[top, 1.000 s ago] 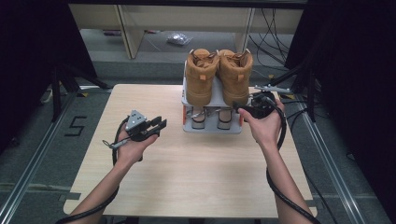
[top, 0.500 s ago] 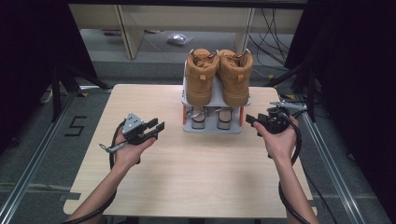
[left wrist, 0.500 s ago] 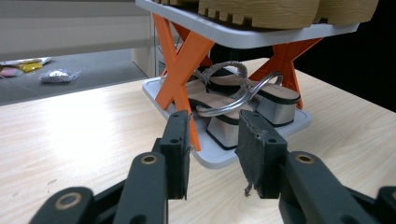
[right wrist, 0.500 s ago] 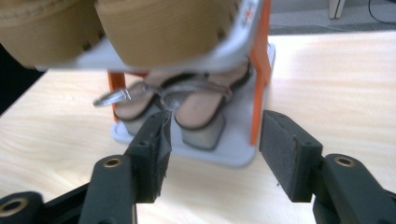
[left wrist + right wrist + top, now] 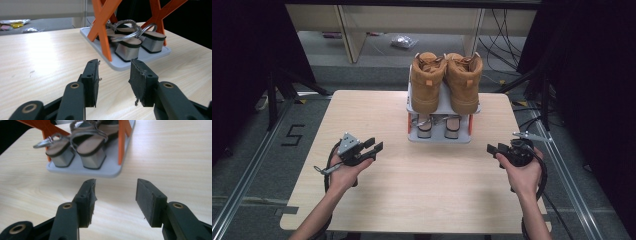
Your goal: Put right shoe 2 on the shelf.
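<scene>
Left gripper (image 5: 373,148) low over table, jaws just opening, empty. Right gripper (image 5: 494,150) low, jaws just closing, empty.

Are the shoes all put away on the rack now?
Looks so: the tan boots sit on the rack's top shelf, the silver sandals below. Both the left hand-held gripper and right hand-held gripper are open, holding nothing. Nothing looks left.

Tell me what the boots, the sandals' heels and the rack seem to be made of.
Boots: tan, matte, likely suede or nubuck.
Sandal heels: brushed silver look, maybe metallic-wrapped plastic.
Rack: smooth grey tray with orange cross struts, probably plastic.
</scene>
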`<state>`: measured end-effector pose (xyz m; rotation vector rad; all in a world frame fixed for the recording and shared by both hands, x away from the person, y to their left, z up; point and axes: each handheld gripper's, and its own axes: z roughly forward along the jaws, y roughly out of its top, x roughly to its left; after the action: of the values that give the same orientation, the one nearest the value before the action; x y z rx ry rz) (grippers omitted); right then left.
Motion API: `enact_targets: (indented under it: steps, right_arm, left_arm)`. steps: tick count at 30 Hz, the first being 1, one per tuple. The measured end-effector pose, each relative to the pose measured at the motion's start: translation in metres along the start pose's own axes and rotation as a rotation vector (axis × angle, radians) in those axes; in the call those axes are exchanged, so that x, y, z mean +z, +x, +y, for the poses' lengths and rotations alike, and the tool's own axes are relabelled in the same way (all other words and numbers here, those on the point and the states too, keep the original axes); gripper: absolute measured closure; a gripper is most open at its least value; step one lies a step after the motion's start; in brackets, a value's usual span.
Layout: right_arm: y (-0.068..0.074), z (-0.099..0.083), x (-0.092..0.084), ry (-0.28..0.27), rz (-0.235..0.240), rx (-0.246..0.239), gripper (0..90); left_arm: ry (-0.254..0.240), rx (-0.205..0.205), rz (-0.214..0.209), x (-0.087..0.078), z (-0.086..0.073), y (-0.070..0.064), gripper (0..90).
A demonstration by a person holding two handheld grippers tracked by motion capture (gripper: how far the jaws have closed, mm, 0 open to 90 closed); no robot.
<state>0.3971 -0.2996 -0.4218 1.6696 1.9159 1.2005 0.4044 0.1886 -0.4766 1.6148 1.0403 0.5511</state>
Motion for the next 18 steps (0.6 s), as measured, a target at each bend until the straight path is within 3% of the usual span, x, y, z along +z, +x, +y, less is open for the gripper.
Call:
enact_targets:
  steps: [2, 9, 13, 14, 15, 16, 18]
  right_arm:
    - [-0.006, -0.013, -0.005, -0.029, -0.019, 0.012, 51.4]
    - [-0.019, -0.037, -0.009, -0.043, -0.047, 0.036, 49.8]
    - [-0.026, -0.053, -0.007, -0.072, -0.051, 0.022, 48.5]
    - [-0.025, -0.055, -0.007, -0.069, -0.046, 0.049, 48.2]
    - [-0.027, -0.062, -0.003, -0.092, -0.04, 0.044, 46.5]
    - [-0.025, -0.065, -0.003, -0.085, -0.046, 0.074, 45.5]
    - [-0.028, -0.07, 0.001, -0.109, -0.038, 0.061, 43.0]
  left_arm:
    - [0.003, -0.008, 0.002, 0.0, -0.005, 0.002, 57.9]
    - [-0.025, -0.03, 0.021, -0.005, -0.025, 0.006, 57.7]
    - [-0.038, -0.02, 0.016, -0.006, -0.033, 0.006, 57.5]
    - [-0.045, -0.019, 0.016, -0.007, -0.035, 0.005, 57.5]
    - [-0.059, -0.022, 0.014, -0.006, -0.036, 0.004, 57.7]
    - [-0.073, -0.016, 0.016, -0.006, -0.037, 0.003, 57.7]
    - [-0.108, 0.007, -0.002, -0.004, -0.038, 0.0, 57.6]
